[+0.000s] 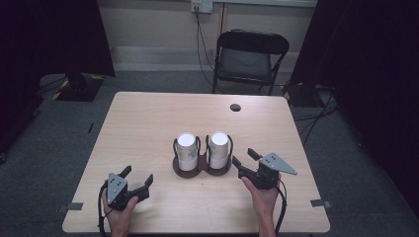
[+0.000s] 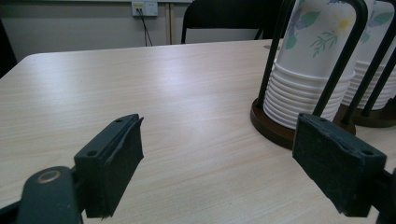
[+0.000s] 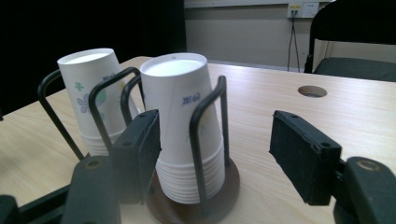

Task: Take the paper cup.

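Two stacks of upside-down white paper cups with a flower print stand in a dark two-ring wire holder at the table's middle. The left stack and the right stack each sit inside black wire loops. My right gripper is held just right of the holder, open, its jaws aimed at the right stack without touching it. My left gripper rests near the front left of the table, open wide, with nothing between its pads. The left gripper view has the near stack ahead to the right.
The wooden table has a round cable hole at the back right. A black folding chair stands behind it under a wall socket. Dark curtains flank both sides. Bare tabletop lies left of the holder.
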Motion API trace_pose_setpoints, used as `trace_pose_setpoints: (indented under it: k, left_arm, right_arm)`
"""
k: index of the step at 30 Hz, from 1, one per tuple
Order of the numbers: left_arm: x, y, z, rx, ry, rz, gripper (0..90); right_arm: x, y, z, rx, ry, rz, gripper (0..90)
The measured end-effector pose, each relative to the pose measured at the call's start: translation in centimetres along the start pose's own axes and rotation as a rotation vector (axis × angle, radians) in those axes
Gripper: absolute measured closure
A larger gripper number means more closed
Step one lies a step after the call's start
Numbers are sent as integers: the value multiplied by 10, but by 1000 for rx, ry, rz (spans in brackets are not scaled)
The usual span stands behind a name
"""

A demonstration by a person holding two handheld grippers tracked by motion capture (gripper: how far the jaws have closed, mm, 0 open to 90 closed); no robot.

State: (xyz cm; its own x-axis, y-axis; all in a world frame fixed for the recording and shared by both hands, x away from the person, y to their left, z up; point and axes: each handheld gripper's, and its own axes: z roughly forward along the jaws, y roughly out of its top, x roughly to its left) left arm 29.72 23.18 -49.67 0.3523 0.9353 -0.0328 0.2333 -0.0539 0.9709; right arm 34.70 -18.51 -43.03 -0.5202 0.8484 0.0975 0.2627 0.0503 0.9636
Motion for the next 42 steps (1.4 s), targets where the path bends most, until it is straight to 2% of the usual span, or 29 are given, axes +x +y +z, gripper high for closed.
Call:
trace_pose_setpoints:
  k: [7, 14, 24, 31, 37, 42]
  left_arm:
    - [0, 0, 0, 4, 2, -6, 159]
    - [0, 0, 0, 3, 5, -1, 161]
    - [1, 1, 1, 14, 4, -11, 162]
    - [1, 0, 1, 14, 0, -11, 164]
    - [1, 0, 1, 11, -3, -11, 165]
    - [1, 0, 1, 14, 1, -14, 165]
  right_arm:
    - [4, 11, 7, -14, 29, -14, 335]
    - [8, 24, 15, -41, 19, -56, 363]
    - [13, 36, 38, -7, 93, -68, 350]
    - [15, 44, 54, 10, 102, -91, 314]
    - [16, 43, 65, 29, 117, -82, 304]
    - [15, 42, 69, 21, 110, -84, 310]
